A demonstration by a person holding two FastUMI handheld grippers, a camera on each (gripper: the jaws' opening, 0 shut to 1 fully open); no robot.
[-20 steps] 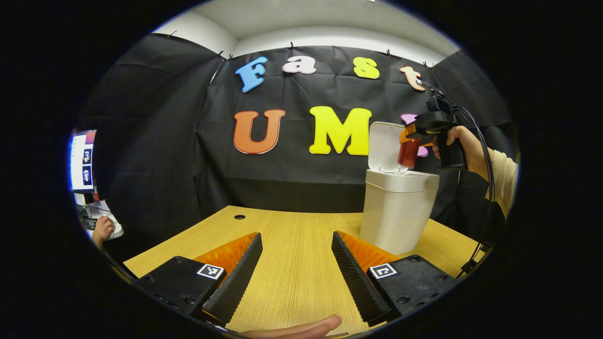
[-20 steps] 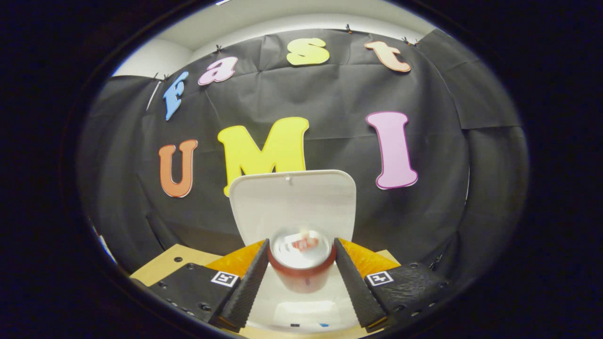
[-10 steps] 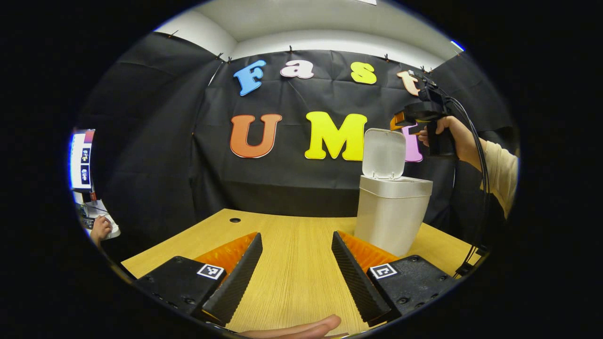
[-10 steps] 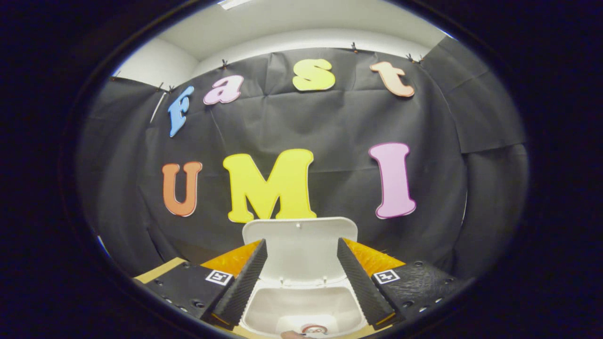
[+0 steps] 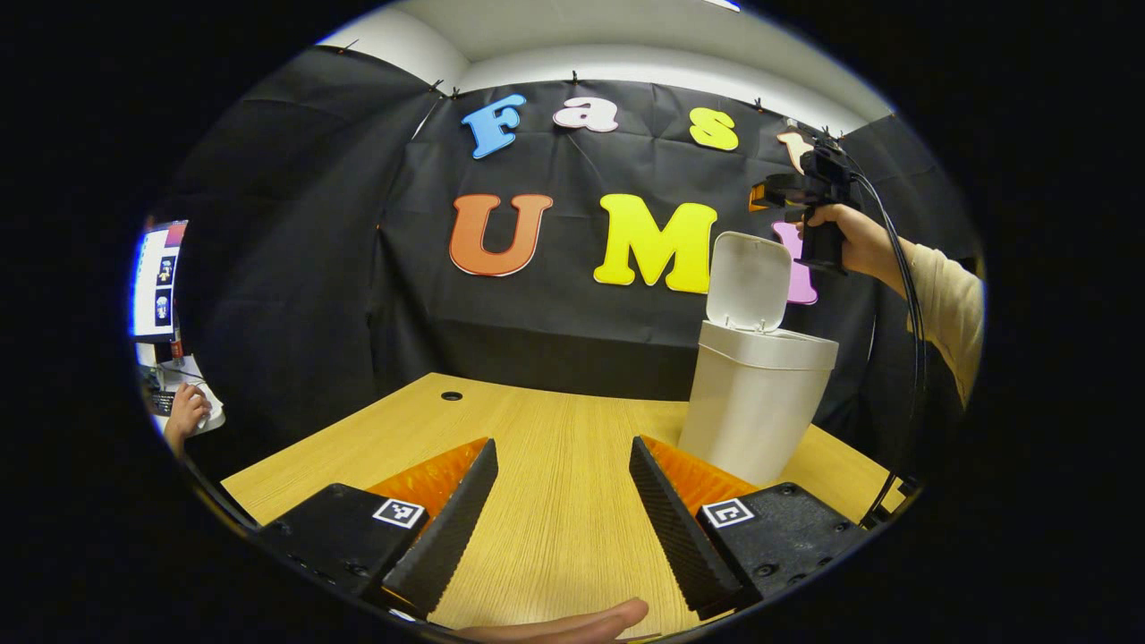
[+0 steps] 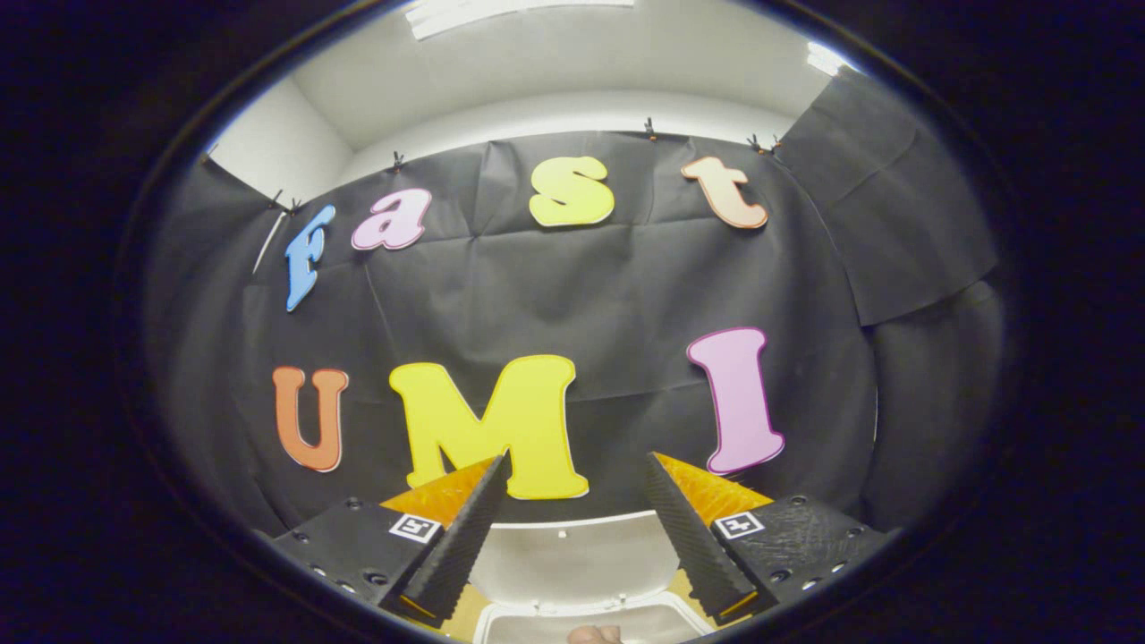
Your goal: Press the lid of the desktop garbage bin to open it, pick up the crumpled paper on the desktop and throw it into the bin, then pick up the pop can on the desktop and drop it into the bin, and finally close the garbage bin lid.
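Nearest in the left gripper view: a fingertip [image 5: 590, 620] poking in at the bottom edge, rest of that hand cut off. Just beyond, left claw [image 5: 562, 514] spread wide, nothing between its fingers, hovering low over the wooden counter [image 5: 537, 447]. Bare wood grain visible through the gap. Farther on, to the right, garbage bin [image 5: 756, 407] standing upright on the counter, lid [image 5: 747, 282] swung up and back, nearly vertical. Bin's interior hidden from this angle by its rim. Small round hole [image 5: 452, 395] in the counter near its far edge. Above and behind the lid, right claw [image 5: 767, 192] held up in a hand [image 5: 845, 241] with a pale sleeve [image 5: 944, 309]; fingers of that claw seen side-on and small, spread hard to judge from here. Cable looping down from it along the right margin. Far left, partly cut off, a lit screen [image 5: 156, 282] and another hand [image 5: 186, 413] on something pale, details too small to make out.

In the right gripper view: right claw [image 6: 572, 528] spread wide, empty, pointed at the booth wall. Below and between its fingers, top edge of the raised lid [image 6: 572, 559] and a strip of the bin's open mouth [image 6: 581, 622], mostly cropped by the bottom edge. A small rounded pinkish shape [image 6: 595, 634] at the very bottom, too cropped to identify. Neither crumpled paper nor pop can made out with any certainty.
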